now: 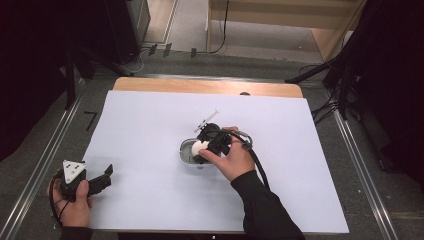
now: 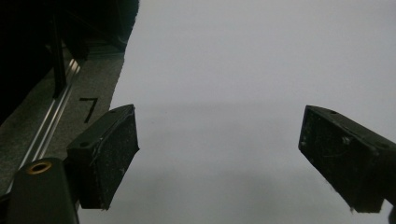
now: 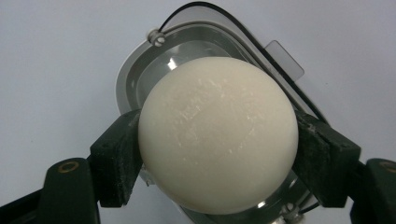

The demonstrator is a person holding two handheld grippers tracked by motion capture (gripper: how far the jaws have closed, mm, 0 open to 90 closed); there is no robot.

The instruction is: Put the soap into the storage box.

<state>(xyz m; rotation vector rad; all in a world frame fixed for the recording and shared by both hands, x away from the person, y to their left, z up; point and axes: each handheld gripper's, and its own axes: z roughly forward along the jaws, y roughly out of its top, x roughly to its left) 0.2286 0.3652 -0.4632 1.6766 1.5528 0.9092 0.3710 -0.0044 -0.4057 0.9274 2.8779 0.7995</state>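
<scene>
Presently: right tongs (image 3: pixel 218 144), held in the person's right hand (image 1: pixel 233 159), clamped on a white ball (image 3: pixel 218 135), one pad pressed to each side. Ball sits directly above an oval metal container (image 3: pixel 140 74) with a clear hinged lid (image 3: pixel 280 58) swung open; whether ball touches the container floor cannot be told. Container stands near the middle of the worktop (image 1: pixel 150 125), on its white sheet. Left tongs (image 2: pixel 219 158), in the left hand (image 1: pixel 75 202) at the near left corner, jaws wide apart, nothing between them, bare sheet beneath, well apart from the container.
</scene>
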